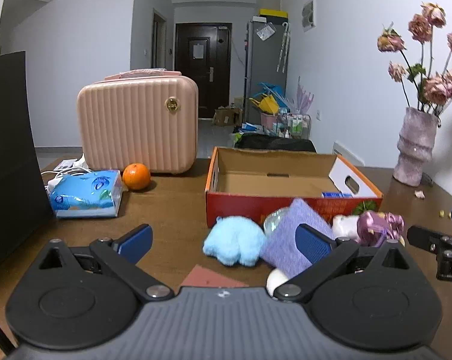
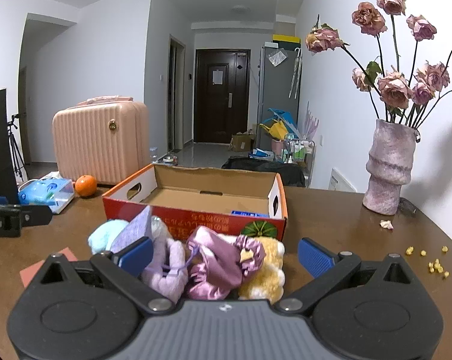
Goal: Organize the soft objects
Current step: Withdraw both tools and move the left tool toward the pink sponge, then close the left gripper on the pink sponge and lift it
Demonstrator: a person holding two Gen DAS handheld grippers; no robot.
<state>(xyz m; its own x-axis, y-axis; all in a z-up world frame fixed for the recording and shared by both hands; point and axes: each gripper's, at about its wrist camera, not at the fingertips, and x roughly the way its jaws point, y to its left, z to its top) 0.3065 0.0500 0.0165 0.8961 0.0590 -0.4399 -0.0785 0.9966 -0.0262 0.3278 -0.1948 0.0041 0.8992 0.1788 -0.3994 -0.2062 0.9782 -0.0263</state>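
Note:
An open cardboard box [image 1: 273,207] [image 2: 196,219] with a red front stands on the brown table. In front of it lies a pile of soft things: a light blue plush [image 1: 236,240] [image 2: 106,235], a purple cloth [image 1: 288,234] [image 2: 136,231], a pink satin pouch [image 1: 378,225] [image 2: 223,261], a lilac plush [image 2: 169,267] and a yellow plush [image 2: 267,270]. My left gripper [image 1: 224,241] is open and empty, just in front of the blue plush. My right gripper [image 2: 226,255] is open, its fingers either side of the satin pouch and plushes.
A pink suitcase [image 1: 139,126], an orange [image 1: 136,176] and a blue tissue pack [image 1: 86,193] stand at the back left. A vase of dried roses [image 2: 387,168] stands at the right. Yellow crumbs [image 2: 435,265] lie near the right edge. A dark panel [image 1: 7,156] stands at the far left.

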